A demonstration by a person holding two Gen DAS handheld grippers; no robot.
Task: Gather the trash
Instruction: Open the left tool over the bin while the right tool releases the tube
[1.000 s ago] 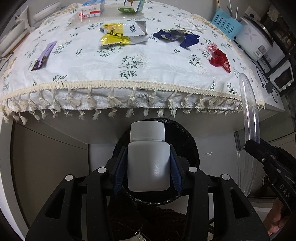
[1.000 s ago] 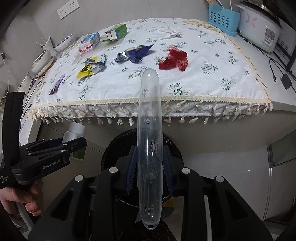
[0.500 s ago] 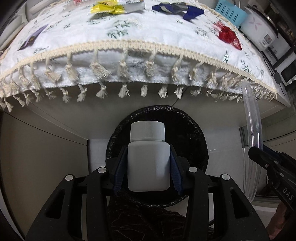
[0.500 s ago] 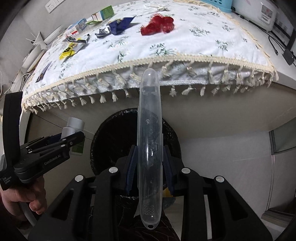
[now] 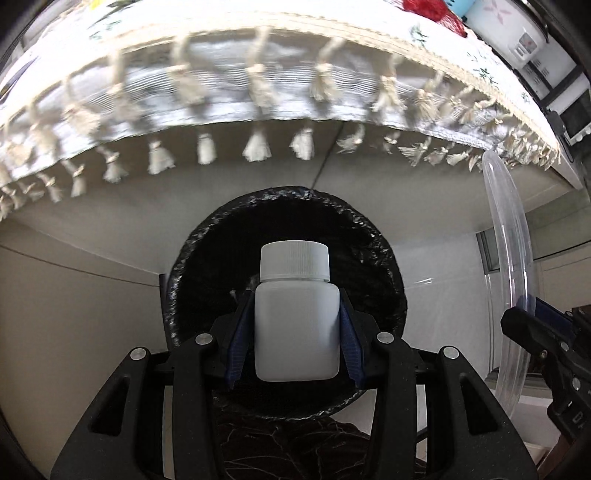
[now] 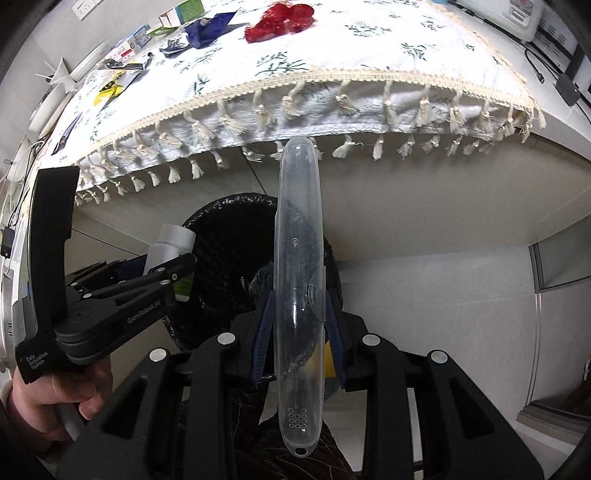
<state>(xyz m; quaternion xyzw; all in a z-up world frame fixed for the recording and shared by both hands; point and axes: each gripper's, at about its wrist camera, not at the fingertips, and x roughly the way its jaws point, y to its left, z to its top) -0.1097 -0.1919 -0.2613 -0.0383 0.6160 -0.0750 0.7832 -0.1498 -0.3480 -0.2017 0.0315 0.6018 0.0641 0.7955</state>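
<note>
both grippers were closed on trash. the left black two-finger gripper (image 5: pixel 296 334) held a small white plastic bottle with a ribbed white screw cap (image 5: pixel 296 321), the blue pads pressing its two flat sides, and the bottle stood upright between them. directly behind and below the bottle was the round bin lined with a black plastic bag (image 5: pixel 373 236); its opening filled the middle of the left wrist view, so the bottle was in front of the mouth of the bin and not inside it.

the right black two-finger gripper (image 6: pixel 298 334) was clamped on a long clear plastic case with rounded ends (image 6: pixel 298 258). the case stood upright along the fingers and reached up to the tassels of the cloth. in the right wrist view the same bin was partly hidden behind the case, a little to the left of it, and the left gripper with its bottle was just beside the left rim of the bin. a bare hand (image 6: pixel 55 395) held the handle of that left gripper.

above the bin hung the edge of a white tablecloth with green leaf print and cream tassels (image 6: pixel 369 44). on it lay a red mesh net (image 6: pixel 280 20), a dark blue wrapper (image 6: pixel 208 27), a yellow wrapper (image 6: pixel 109 92) and some small cartons (image 6: pixel 181 9), all well apart from both grippers.
</note>
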